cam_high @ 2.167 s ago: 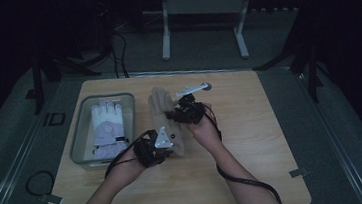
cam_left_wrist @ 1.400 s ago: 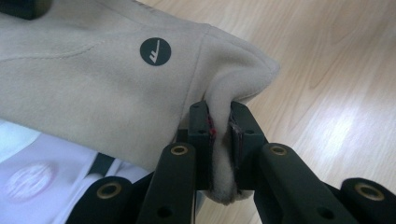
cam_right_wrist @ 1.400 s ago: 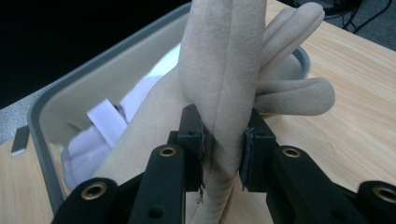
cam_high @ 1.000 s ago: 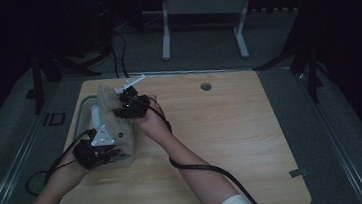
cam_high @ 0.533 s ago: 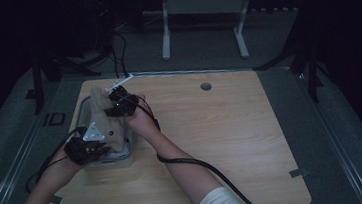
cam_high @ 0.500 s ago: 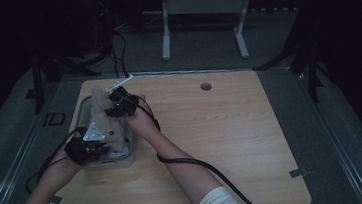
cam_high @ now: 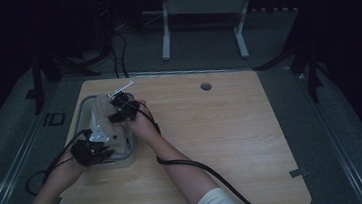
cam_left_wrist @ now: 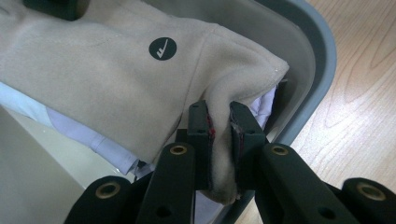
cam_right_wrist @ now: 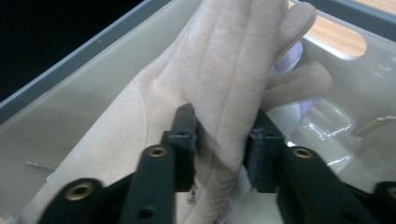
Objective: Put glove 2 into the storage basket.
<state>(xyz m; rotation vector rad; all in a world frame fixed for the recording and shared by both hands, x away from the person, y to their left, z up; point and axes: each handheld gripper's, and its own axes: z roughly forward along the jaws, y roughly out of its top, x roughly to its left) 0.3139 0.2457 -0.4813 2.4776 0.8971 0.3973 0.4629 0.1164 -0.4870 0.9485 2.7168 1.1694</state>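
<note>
A beige fleece glove [cam_left_wrist: 116, 60] is pinched at its cuff by the left gripper [cam_left_wrist: 219, 126]. The right gripper [cam_right_wrist: 219, 135], whose jaws have just been opening, straddles the glove's fingers loosely inside the grey tray [cam_left_wrist: 322, 51].

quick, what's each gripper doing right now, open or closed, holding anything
Left gripper: shut on the cuff edge of the beige glove, over the grey tray.
Right gripper: jaws have just been opening, the glove's finger end bunched between them.
</note>
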